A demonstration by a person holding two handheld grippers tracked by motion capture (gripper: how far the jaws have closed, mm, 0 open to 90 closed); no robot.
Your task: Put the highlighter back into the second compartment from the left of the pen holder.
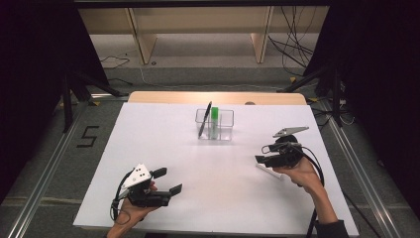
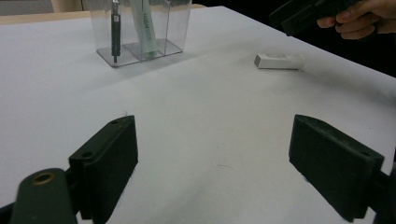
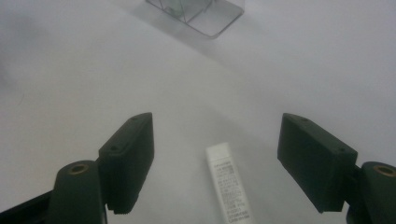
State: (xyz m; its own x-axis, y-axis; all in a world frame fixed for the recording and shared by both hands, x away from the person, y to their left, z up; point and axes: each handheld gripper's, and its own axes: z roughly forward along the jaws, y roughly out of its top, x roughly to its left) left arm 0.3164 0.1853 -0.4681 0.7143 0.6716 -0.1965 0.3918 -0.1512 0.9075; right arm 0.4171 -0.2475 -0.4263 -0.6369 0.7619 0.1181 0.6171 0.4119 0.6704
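Note:
A clear plastic organizer stands at the table's far middle, holding a black pen and a green-topped tube. A small white labelled stick lies flat on the white table at the right. My right gripper hovers just over it, open. In the right gripper view, the stick lies between the spread jaws of that gripper without touching either. My left gripper is open and empty near the front left. Its own view shows this gripper, the organizer and the stick ahead.
The white sheet covers the table up to a wooden strip at the far edge. Black stands and cables sit on the floor beyond. A hand with the other gripper shows at the left gripper view's top right.

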